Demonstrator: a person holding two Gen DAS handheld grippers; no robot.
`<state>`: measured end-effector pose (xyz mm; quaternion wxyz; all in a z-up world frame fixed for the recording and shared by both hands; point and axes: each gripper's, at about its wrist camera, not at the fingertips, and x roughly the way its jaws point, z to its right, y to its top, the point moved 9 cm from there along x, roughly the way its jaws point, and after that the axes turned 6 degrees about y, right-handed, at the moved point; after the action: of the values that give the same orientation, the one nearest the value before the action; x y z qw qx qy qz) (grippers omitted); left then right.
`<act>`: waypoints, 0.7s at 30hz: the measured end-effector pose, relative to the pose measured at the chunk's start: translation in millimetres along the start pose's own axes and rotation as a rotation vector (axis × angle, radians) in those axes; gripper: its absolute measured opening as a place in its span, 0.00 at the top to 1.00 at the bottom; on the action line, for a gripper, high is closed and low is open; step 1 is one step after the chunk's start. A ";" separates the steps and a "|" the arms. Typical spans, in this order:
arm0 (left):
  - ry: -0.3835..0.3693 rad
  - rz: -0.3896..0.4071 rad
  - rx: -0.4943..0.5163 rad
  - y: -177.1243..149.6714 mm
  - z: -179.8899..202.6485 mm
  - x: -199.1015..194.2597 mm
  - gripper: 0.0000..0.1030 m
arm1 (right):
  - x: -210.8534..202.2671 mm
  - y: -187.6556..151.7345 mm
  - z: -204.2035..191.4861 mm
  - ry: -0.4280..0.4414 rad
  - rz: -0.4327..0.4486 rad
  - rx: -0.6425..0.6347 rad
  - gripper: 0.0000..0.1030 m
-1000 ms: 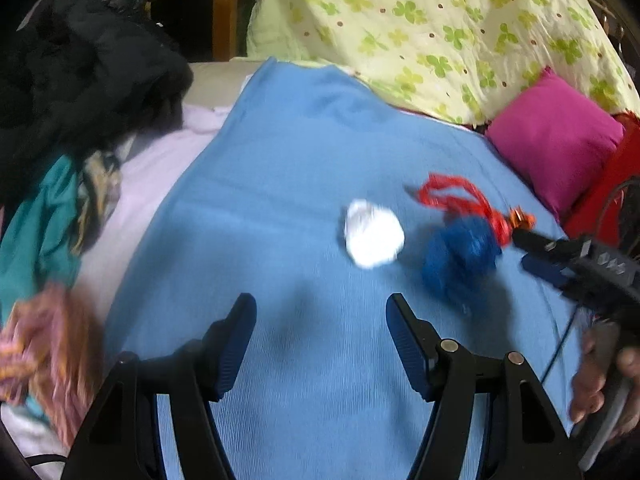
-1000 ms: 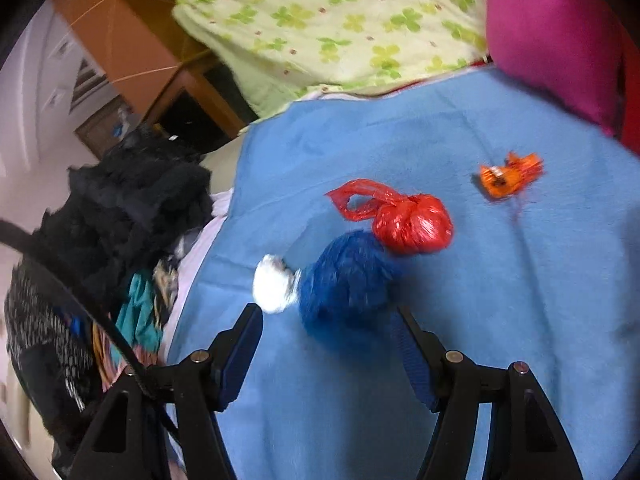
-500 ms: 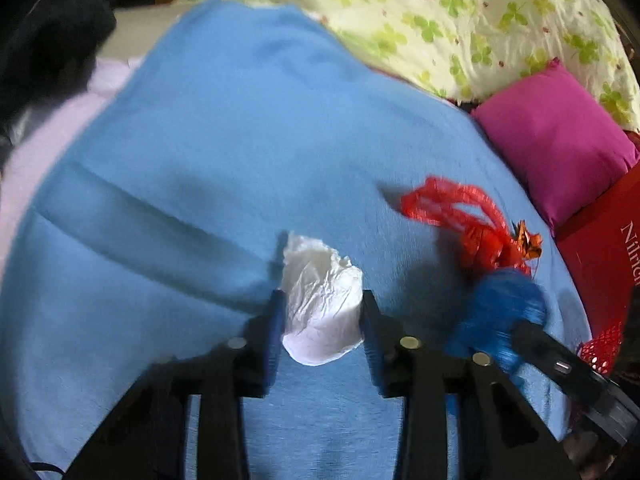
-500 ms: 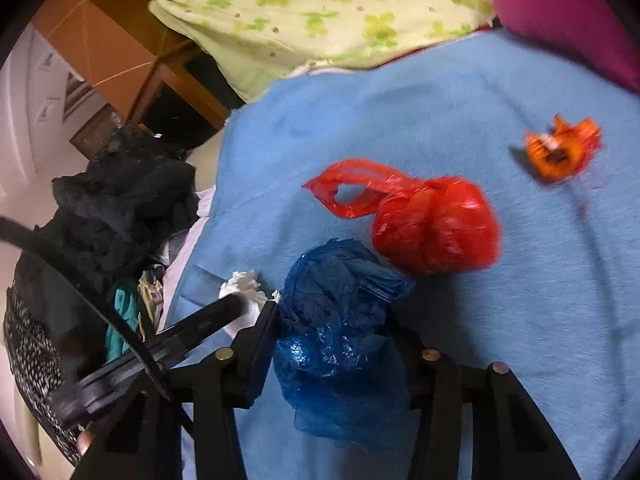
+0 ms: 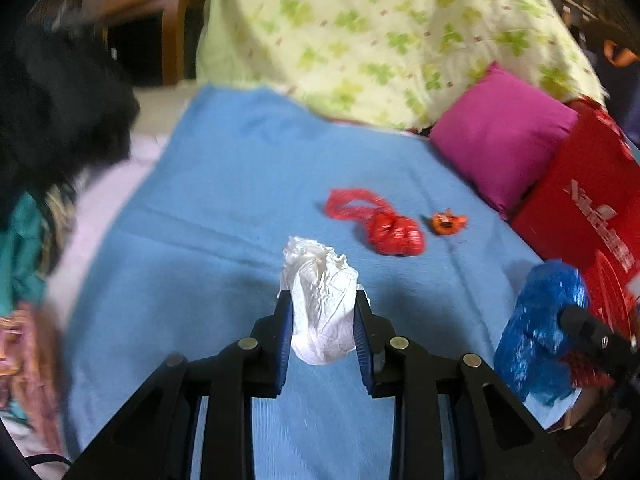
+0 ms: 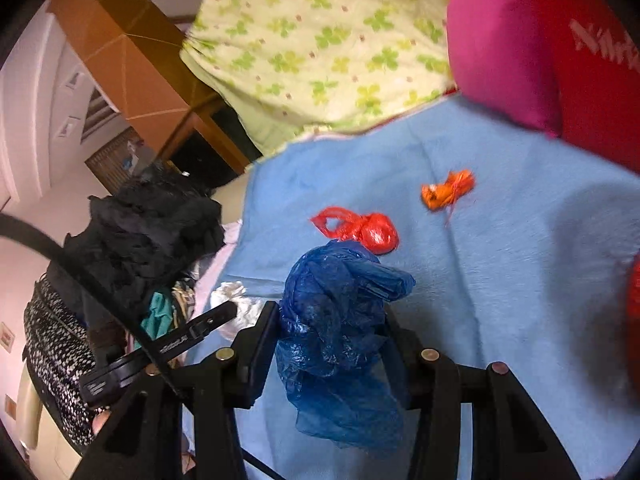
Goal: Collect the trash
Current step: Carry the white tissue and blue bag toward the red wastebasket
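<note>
My left gripper point(image 5: 323, 312) is shut on a crumpled white paper wad point(image 5: 320, 300) and holds it above the blue blanket point(image 5: 224, 208). My right gripper point(image 6: 332, 320) is shut on a crumpled blue plastic bag point(image 6: 340, 320), also lifted; the bag also shows in the left wrist view point(image 5: 540, 328) at the right. A knotted red plastic bag point(image 5: 384, 228) point(image 6: 364, 232) and a small orange wrapper point(image 5: 446, 222) point(image 6: 446, 192) lie on the blanket beyond both grippers. The white wad and the left gripper also show in the right wrist view point(image 6: 234, 300) at the left.
A magenta pillow point(image 5: 500, 136) and a red bag with white lettering point(image 5: 592, 200) lie at the right. A green-flowered quilt point(image 5: 380, 40) is piled behind. Dark and mixed clothes point(image 5: 52, 112) lie at the left, beside a wooden cabinet point(image 6: 128, 64).
Both grippers closed from open: the left on the white wad, the right on the blue bag. Both have lifted their loads off the blanket and drawn back.
</note>
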<state>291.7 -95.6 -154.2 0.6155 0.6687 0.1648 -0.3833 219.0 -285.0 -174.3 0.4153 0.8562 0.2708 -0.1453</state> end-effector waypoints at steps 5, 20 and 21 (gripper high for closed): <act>0.021 0.060 0.049 -9.6 17.1 -62.0 0.71 | -62.6 -0.9 -24.3 0.004 0.081 -0.050 0.50; 0.107 0.192 0.147 -26.1 46.2 -150.7 0.70 | -161.5 -21.8 -60.4 -0.003 0.191 -0.127 0.50; 0.114 0.199 0.148 -26.2 46.4 -155.0 0.70 | -165.1 -22.3 -61.2 -0.001 0.196 -0.129 0.50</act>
<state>158.2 -95.7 -59.2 0.5892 0.7459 0.1038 -0.2927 73.6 -281.9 -72.6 0.4821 0.8499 0.1944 -0.0867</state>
